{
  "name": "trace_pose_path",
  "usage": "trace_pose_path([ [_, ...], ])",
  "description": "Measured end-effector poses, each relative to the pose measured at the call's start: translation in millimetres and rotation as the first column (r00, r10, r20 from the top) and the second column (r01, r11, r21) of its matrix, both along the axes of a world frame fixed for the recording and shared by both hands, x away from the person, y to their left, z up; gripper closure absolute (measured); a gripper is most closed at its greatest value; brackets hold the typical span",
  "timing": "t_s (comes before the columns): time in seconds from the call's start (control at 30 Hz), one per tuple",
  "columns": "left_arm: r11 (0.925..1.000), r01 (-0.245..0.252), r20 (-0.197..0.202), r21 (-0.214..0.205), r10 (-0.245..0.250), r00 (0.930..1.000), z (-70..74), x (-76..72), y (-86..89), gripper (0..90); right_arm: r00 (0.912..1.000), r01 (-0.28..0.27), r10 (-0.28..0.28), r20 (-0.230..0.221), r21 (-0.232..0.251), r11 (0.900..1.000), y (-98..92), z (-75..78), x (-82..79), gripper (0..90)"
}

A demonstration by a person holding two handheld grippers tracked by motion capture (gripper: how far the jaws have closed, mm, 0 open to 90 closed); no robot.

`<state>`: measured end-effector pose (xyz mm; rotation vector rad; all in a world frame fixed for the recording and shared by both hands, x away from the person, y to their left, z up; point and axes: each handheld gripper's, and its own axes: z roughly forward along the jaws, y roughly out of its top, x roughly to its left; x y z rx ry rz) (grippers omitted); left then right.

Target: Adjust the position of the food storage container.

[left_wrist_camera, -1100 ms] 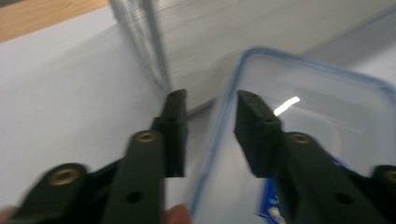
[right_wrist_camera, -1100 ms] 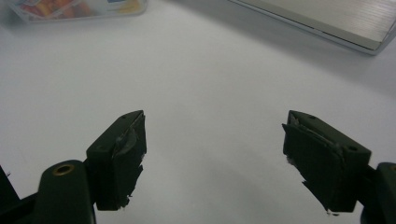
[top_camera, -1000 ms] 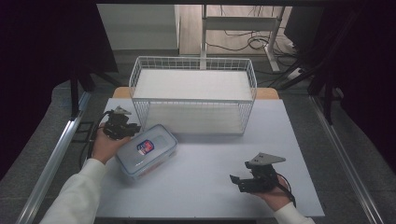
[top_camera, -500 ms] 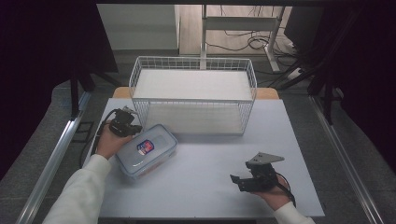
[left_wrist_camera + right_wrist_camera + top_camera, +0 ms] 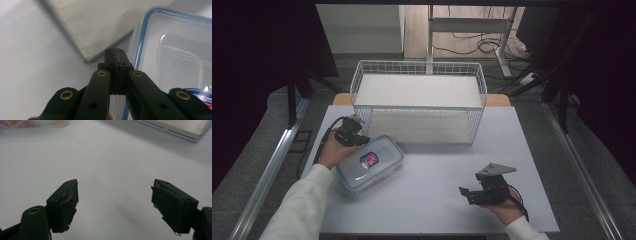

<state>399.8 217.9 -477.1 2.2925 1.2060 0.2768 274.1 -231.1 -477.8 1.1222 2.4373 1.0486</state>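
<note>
A clear plastic container (image 5: pixel 370 163) with a blue-rimmed lid and a red-and-blue sticker lies on the left half of the white table (image 5: pixel 432 205). My left gripper (image 5: pixel 361 140) is at its far left corner, shut with nothing between the fingers. In the left gripper view the closed tips of the left gripper (image 5: pixel 115 51) sit just beside the lid's edge of the container (image 5: pixel 172 50). My right gripper (image 5: pixel 465 195) rests low near the front right, open and pointing left. The right gripper (image 5: pixel 115 195) has only bare table between its pads.
A white wire basket (image 5: pixel 419 67) stands at the back middle of the table, its base corner (image 5: pixel 92 27) close behind the left tips. The container (image 5: pixel 32 123) and the basket's base (image 5: pixel 180 126) lie far ahead of the right gripper. Dark curtains flank the table.
My left hand has moved its gripper rightward and a little forward, up to the container's corner. The right gripper has stayed put.
</note>
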Motion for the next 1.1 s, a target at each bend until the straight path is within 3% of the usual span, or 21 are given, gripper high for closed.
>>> trace_pose_path([
  [0.27, 0.9958, 0.090, -0.022, -0.016, -0.090, 0.9957, 1.6, -14.0, -30.4, 90.0, 1.0000, -0.001, 0.001, 0.000, 0.000, 1.0000, -0.6, 0.1, -0.3, 21.5],
  [0.37, 0.9877, 0.156, -0.029, 0.002, -0.156, 0.9873, 3.0, -20.0, -43.7, 90.0, 1.0000, -0.006, 0.006, 0.000, 0.003, 1.0000, -0.4, 0.0, -0.4, 21.5],
  [0.5, 0.9769, 0.214, -0.043, -0.006, -0.214, 0.9759, 3.6, -28.3, -60.0, 90.0, 1.0000, -0.009, 0.009, -0.001, -0.002, 1.0000, -0.2, -0.1, -0.5, 21.5],
  [0.67, 0.9680, 0.251, -0.046, -0.001, -0.251, 0.9670, 4.3, -34.9, -74.4, 90.0, 0.9999, -0.013, 0.013, -0.003, -0.002, 0.9999, -0.2, -1.0, -0.4, 21.5],
  [0.77, 0.9690, 0.247, -0.031, 0.005, -0.247, 0.9686, 5.2, -35.6, -74.9, 89.9, 0.9999, -0.014, 0.014, -0.003, -0.003, 0.9999, -0.6, -0.9, -0.7, 21.5],
  [0.8, 0.9800, 0.199, 0.011, 0.013, -0.199, 0.9800, 10.4, -36.4, -70.1, 89.9, 0.9999, -0.010, 0.010, -0.006, -0.003, 0.9999, -0.9, -0.9, -0.8, 21.5],
  [0.87, 0.9817, 0.190, 0.020, 0.009, -0.190, 0.9815, 14.6, -36.1, -64.4, 89.9, 0.9999, -0.007, 0.007, -0.007, 0.000, 1.0000, -1.2, -1.0, -0.8, 21.5],
  [0.9, 0.9891, 0.146, 0.030, -0.016, -0.146, 0.9889, 22.7, -40.1, -52.5, 89.9, 1.0000, -0.002, 0.002, -0.007, 0.002, 1.0000, -2.4, -1.0, -0.8, 21.5],
  [0.93, 0.9919, 0.124, 0.032, -0.026, -0.124, 0.9918, 26.3, -43.5, -45.6, 90.0, 1.0000, -0.002, 0.002, -0.005, 0.002, 1.0000, -3.2, -1.0, -0.8, 21.5],
  [1.03, 0.9950, 0.094, 0.044, -0.034, -0.093, 0.9947, 32.0, -52.9, -31.0, 89.9, 1.0000, 0.002, -0.002, -0.008, 0.003, 1.0000, -4.0, -1.0, -1.0, 21.5],
  [1.1, 0.9972, 0.045, 0.064, -0.061, -0.041, 0.9971, 37.3, -70.3, -9.1, 89.8, 0.9999, 0.003, -0.003, -0.010, 0.001, 1.0000, -4.2, -1.1, -0.7, 21.5],
])
